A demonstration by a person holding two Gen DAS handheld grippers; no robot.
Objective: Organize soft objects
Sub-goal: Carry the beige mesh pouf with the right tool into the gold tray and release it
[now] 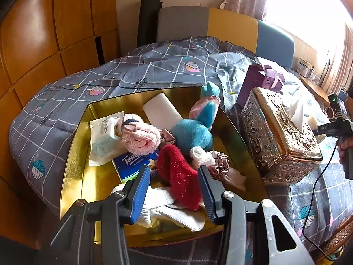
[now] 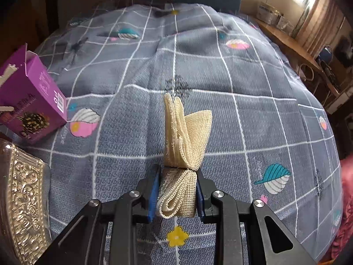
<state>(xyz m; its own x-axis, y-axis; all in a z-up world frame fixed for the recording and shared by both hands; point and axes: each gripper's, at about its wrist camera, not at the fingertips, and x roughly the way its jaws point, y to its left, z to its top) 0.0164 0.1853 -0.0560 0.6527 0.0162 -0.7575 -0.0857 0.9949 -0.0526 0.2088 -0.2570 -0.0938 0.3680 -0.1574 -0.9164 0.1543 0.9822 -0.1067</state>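
A gold tray [image 1: 75,154] on the bed holds soft items: a red sock [image 1: 178,172], a pink fluffy sock [image 1: 141,137], a blue plush toy [image 1: 194,130], white socks [image 1: 174,212], scrunchies [image 1: 220,161] and a blue tissue pack [image 1: 130,165]. My left gripper [image 1: 174,176] is open above the red sock, empty. My right gripper [image 2: 177,176] is shut on a folded cream mesh cloth [image 2: 185,130], held above the grey checked bedspread [image 2: 253,84]. The right gripper also shows at the left wrist view's right edge [image 1: 335,125].
An ornate gold tissue box [image 1: 280,132] stands right of the tray and shows in the right wrist view [image 2: 19,194]. An open purple box [image 1: 258,84] lies behind it, also in the right wrist view [image 2: 33,101]. A wooden wardrobe [image 1: 44,44] is at the left.
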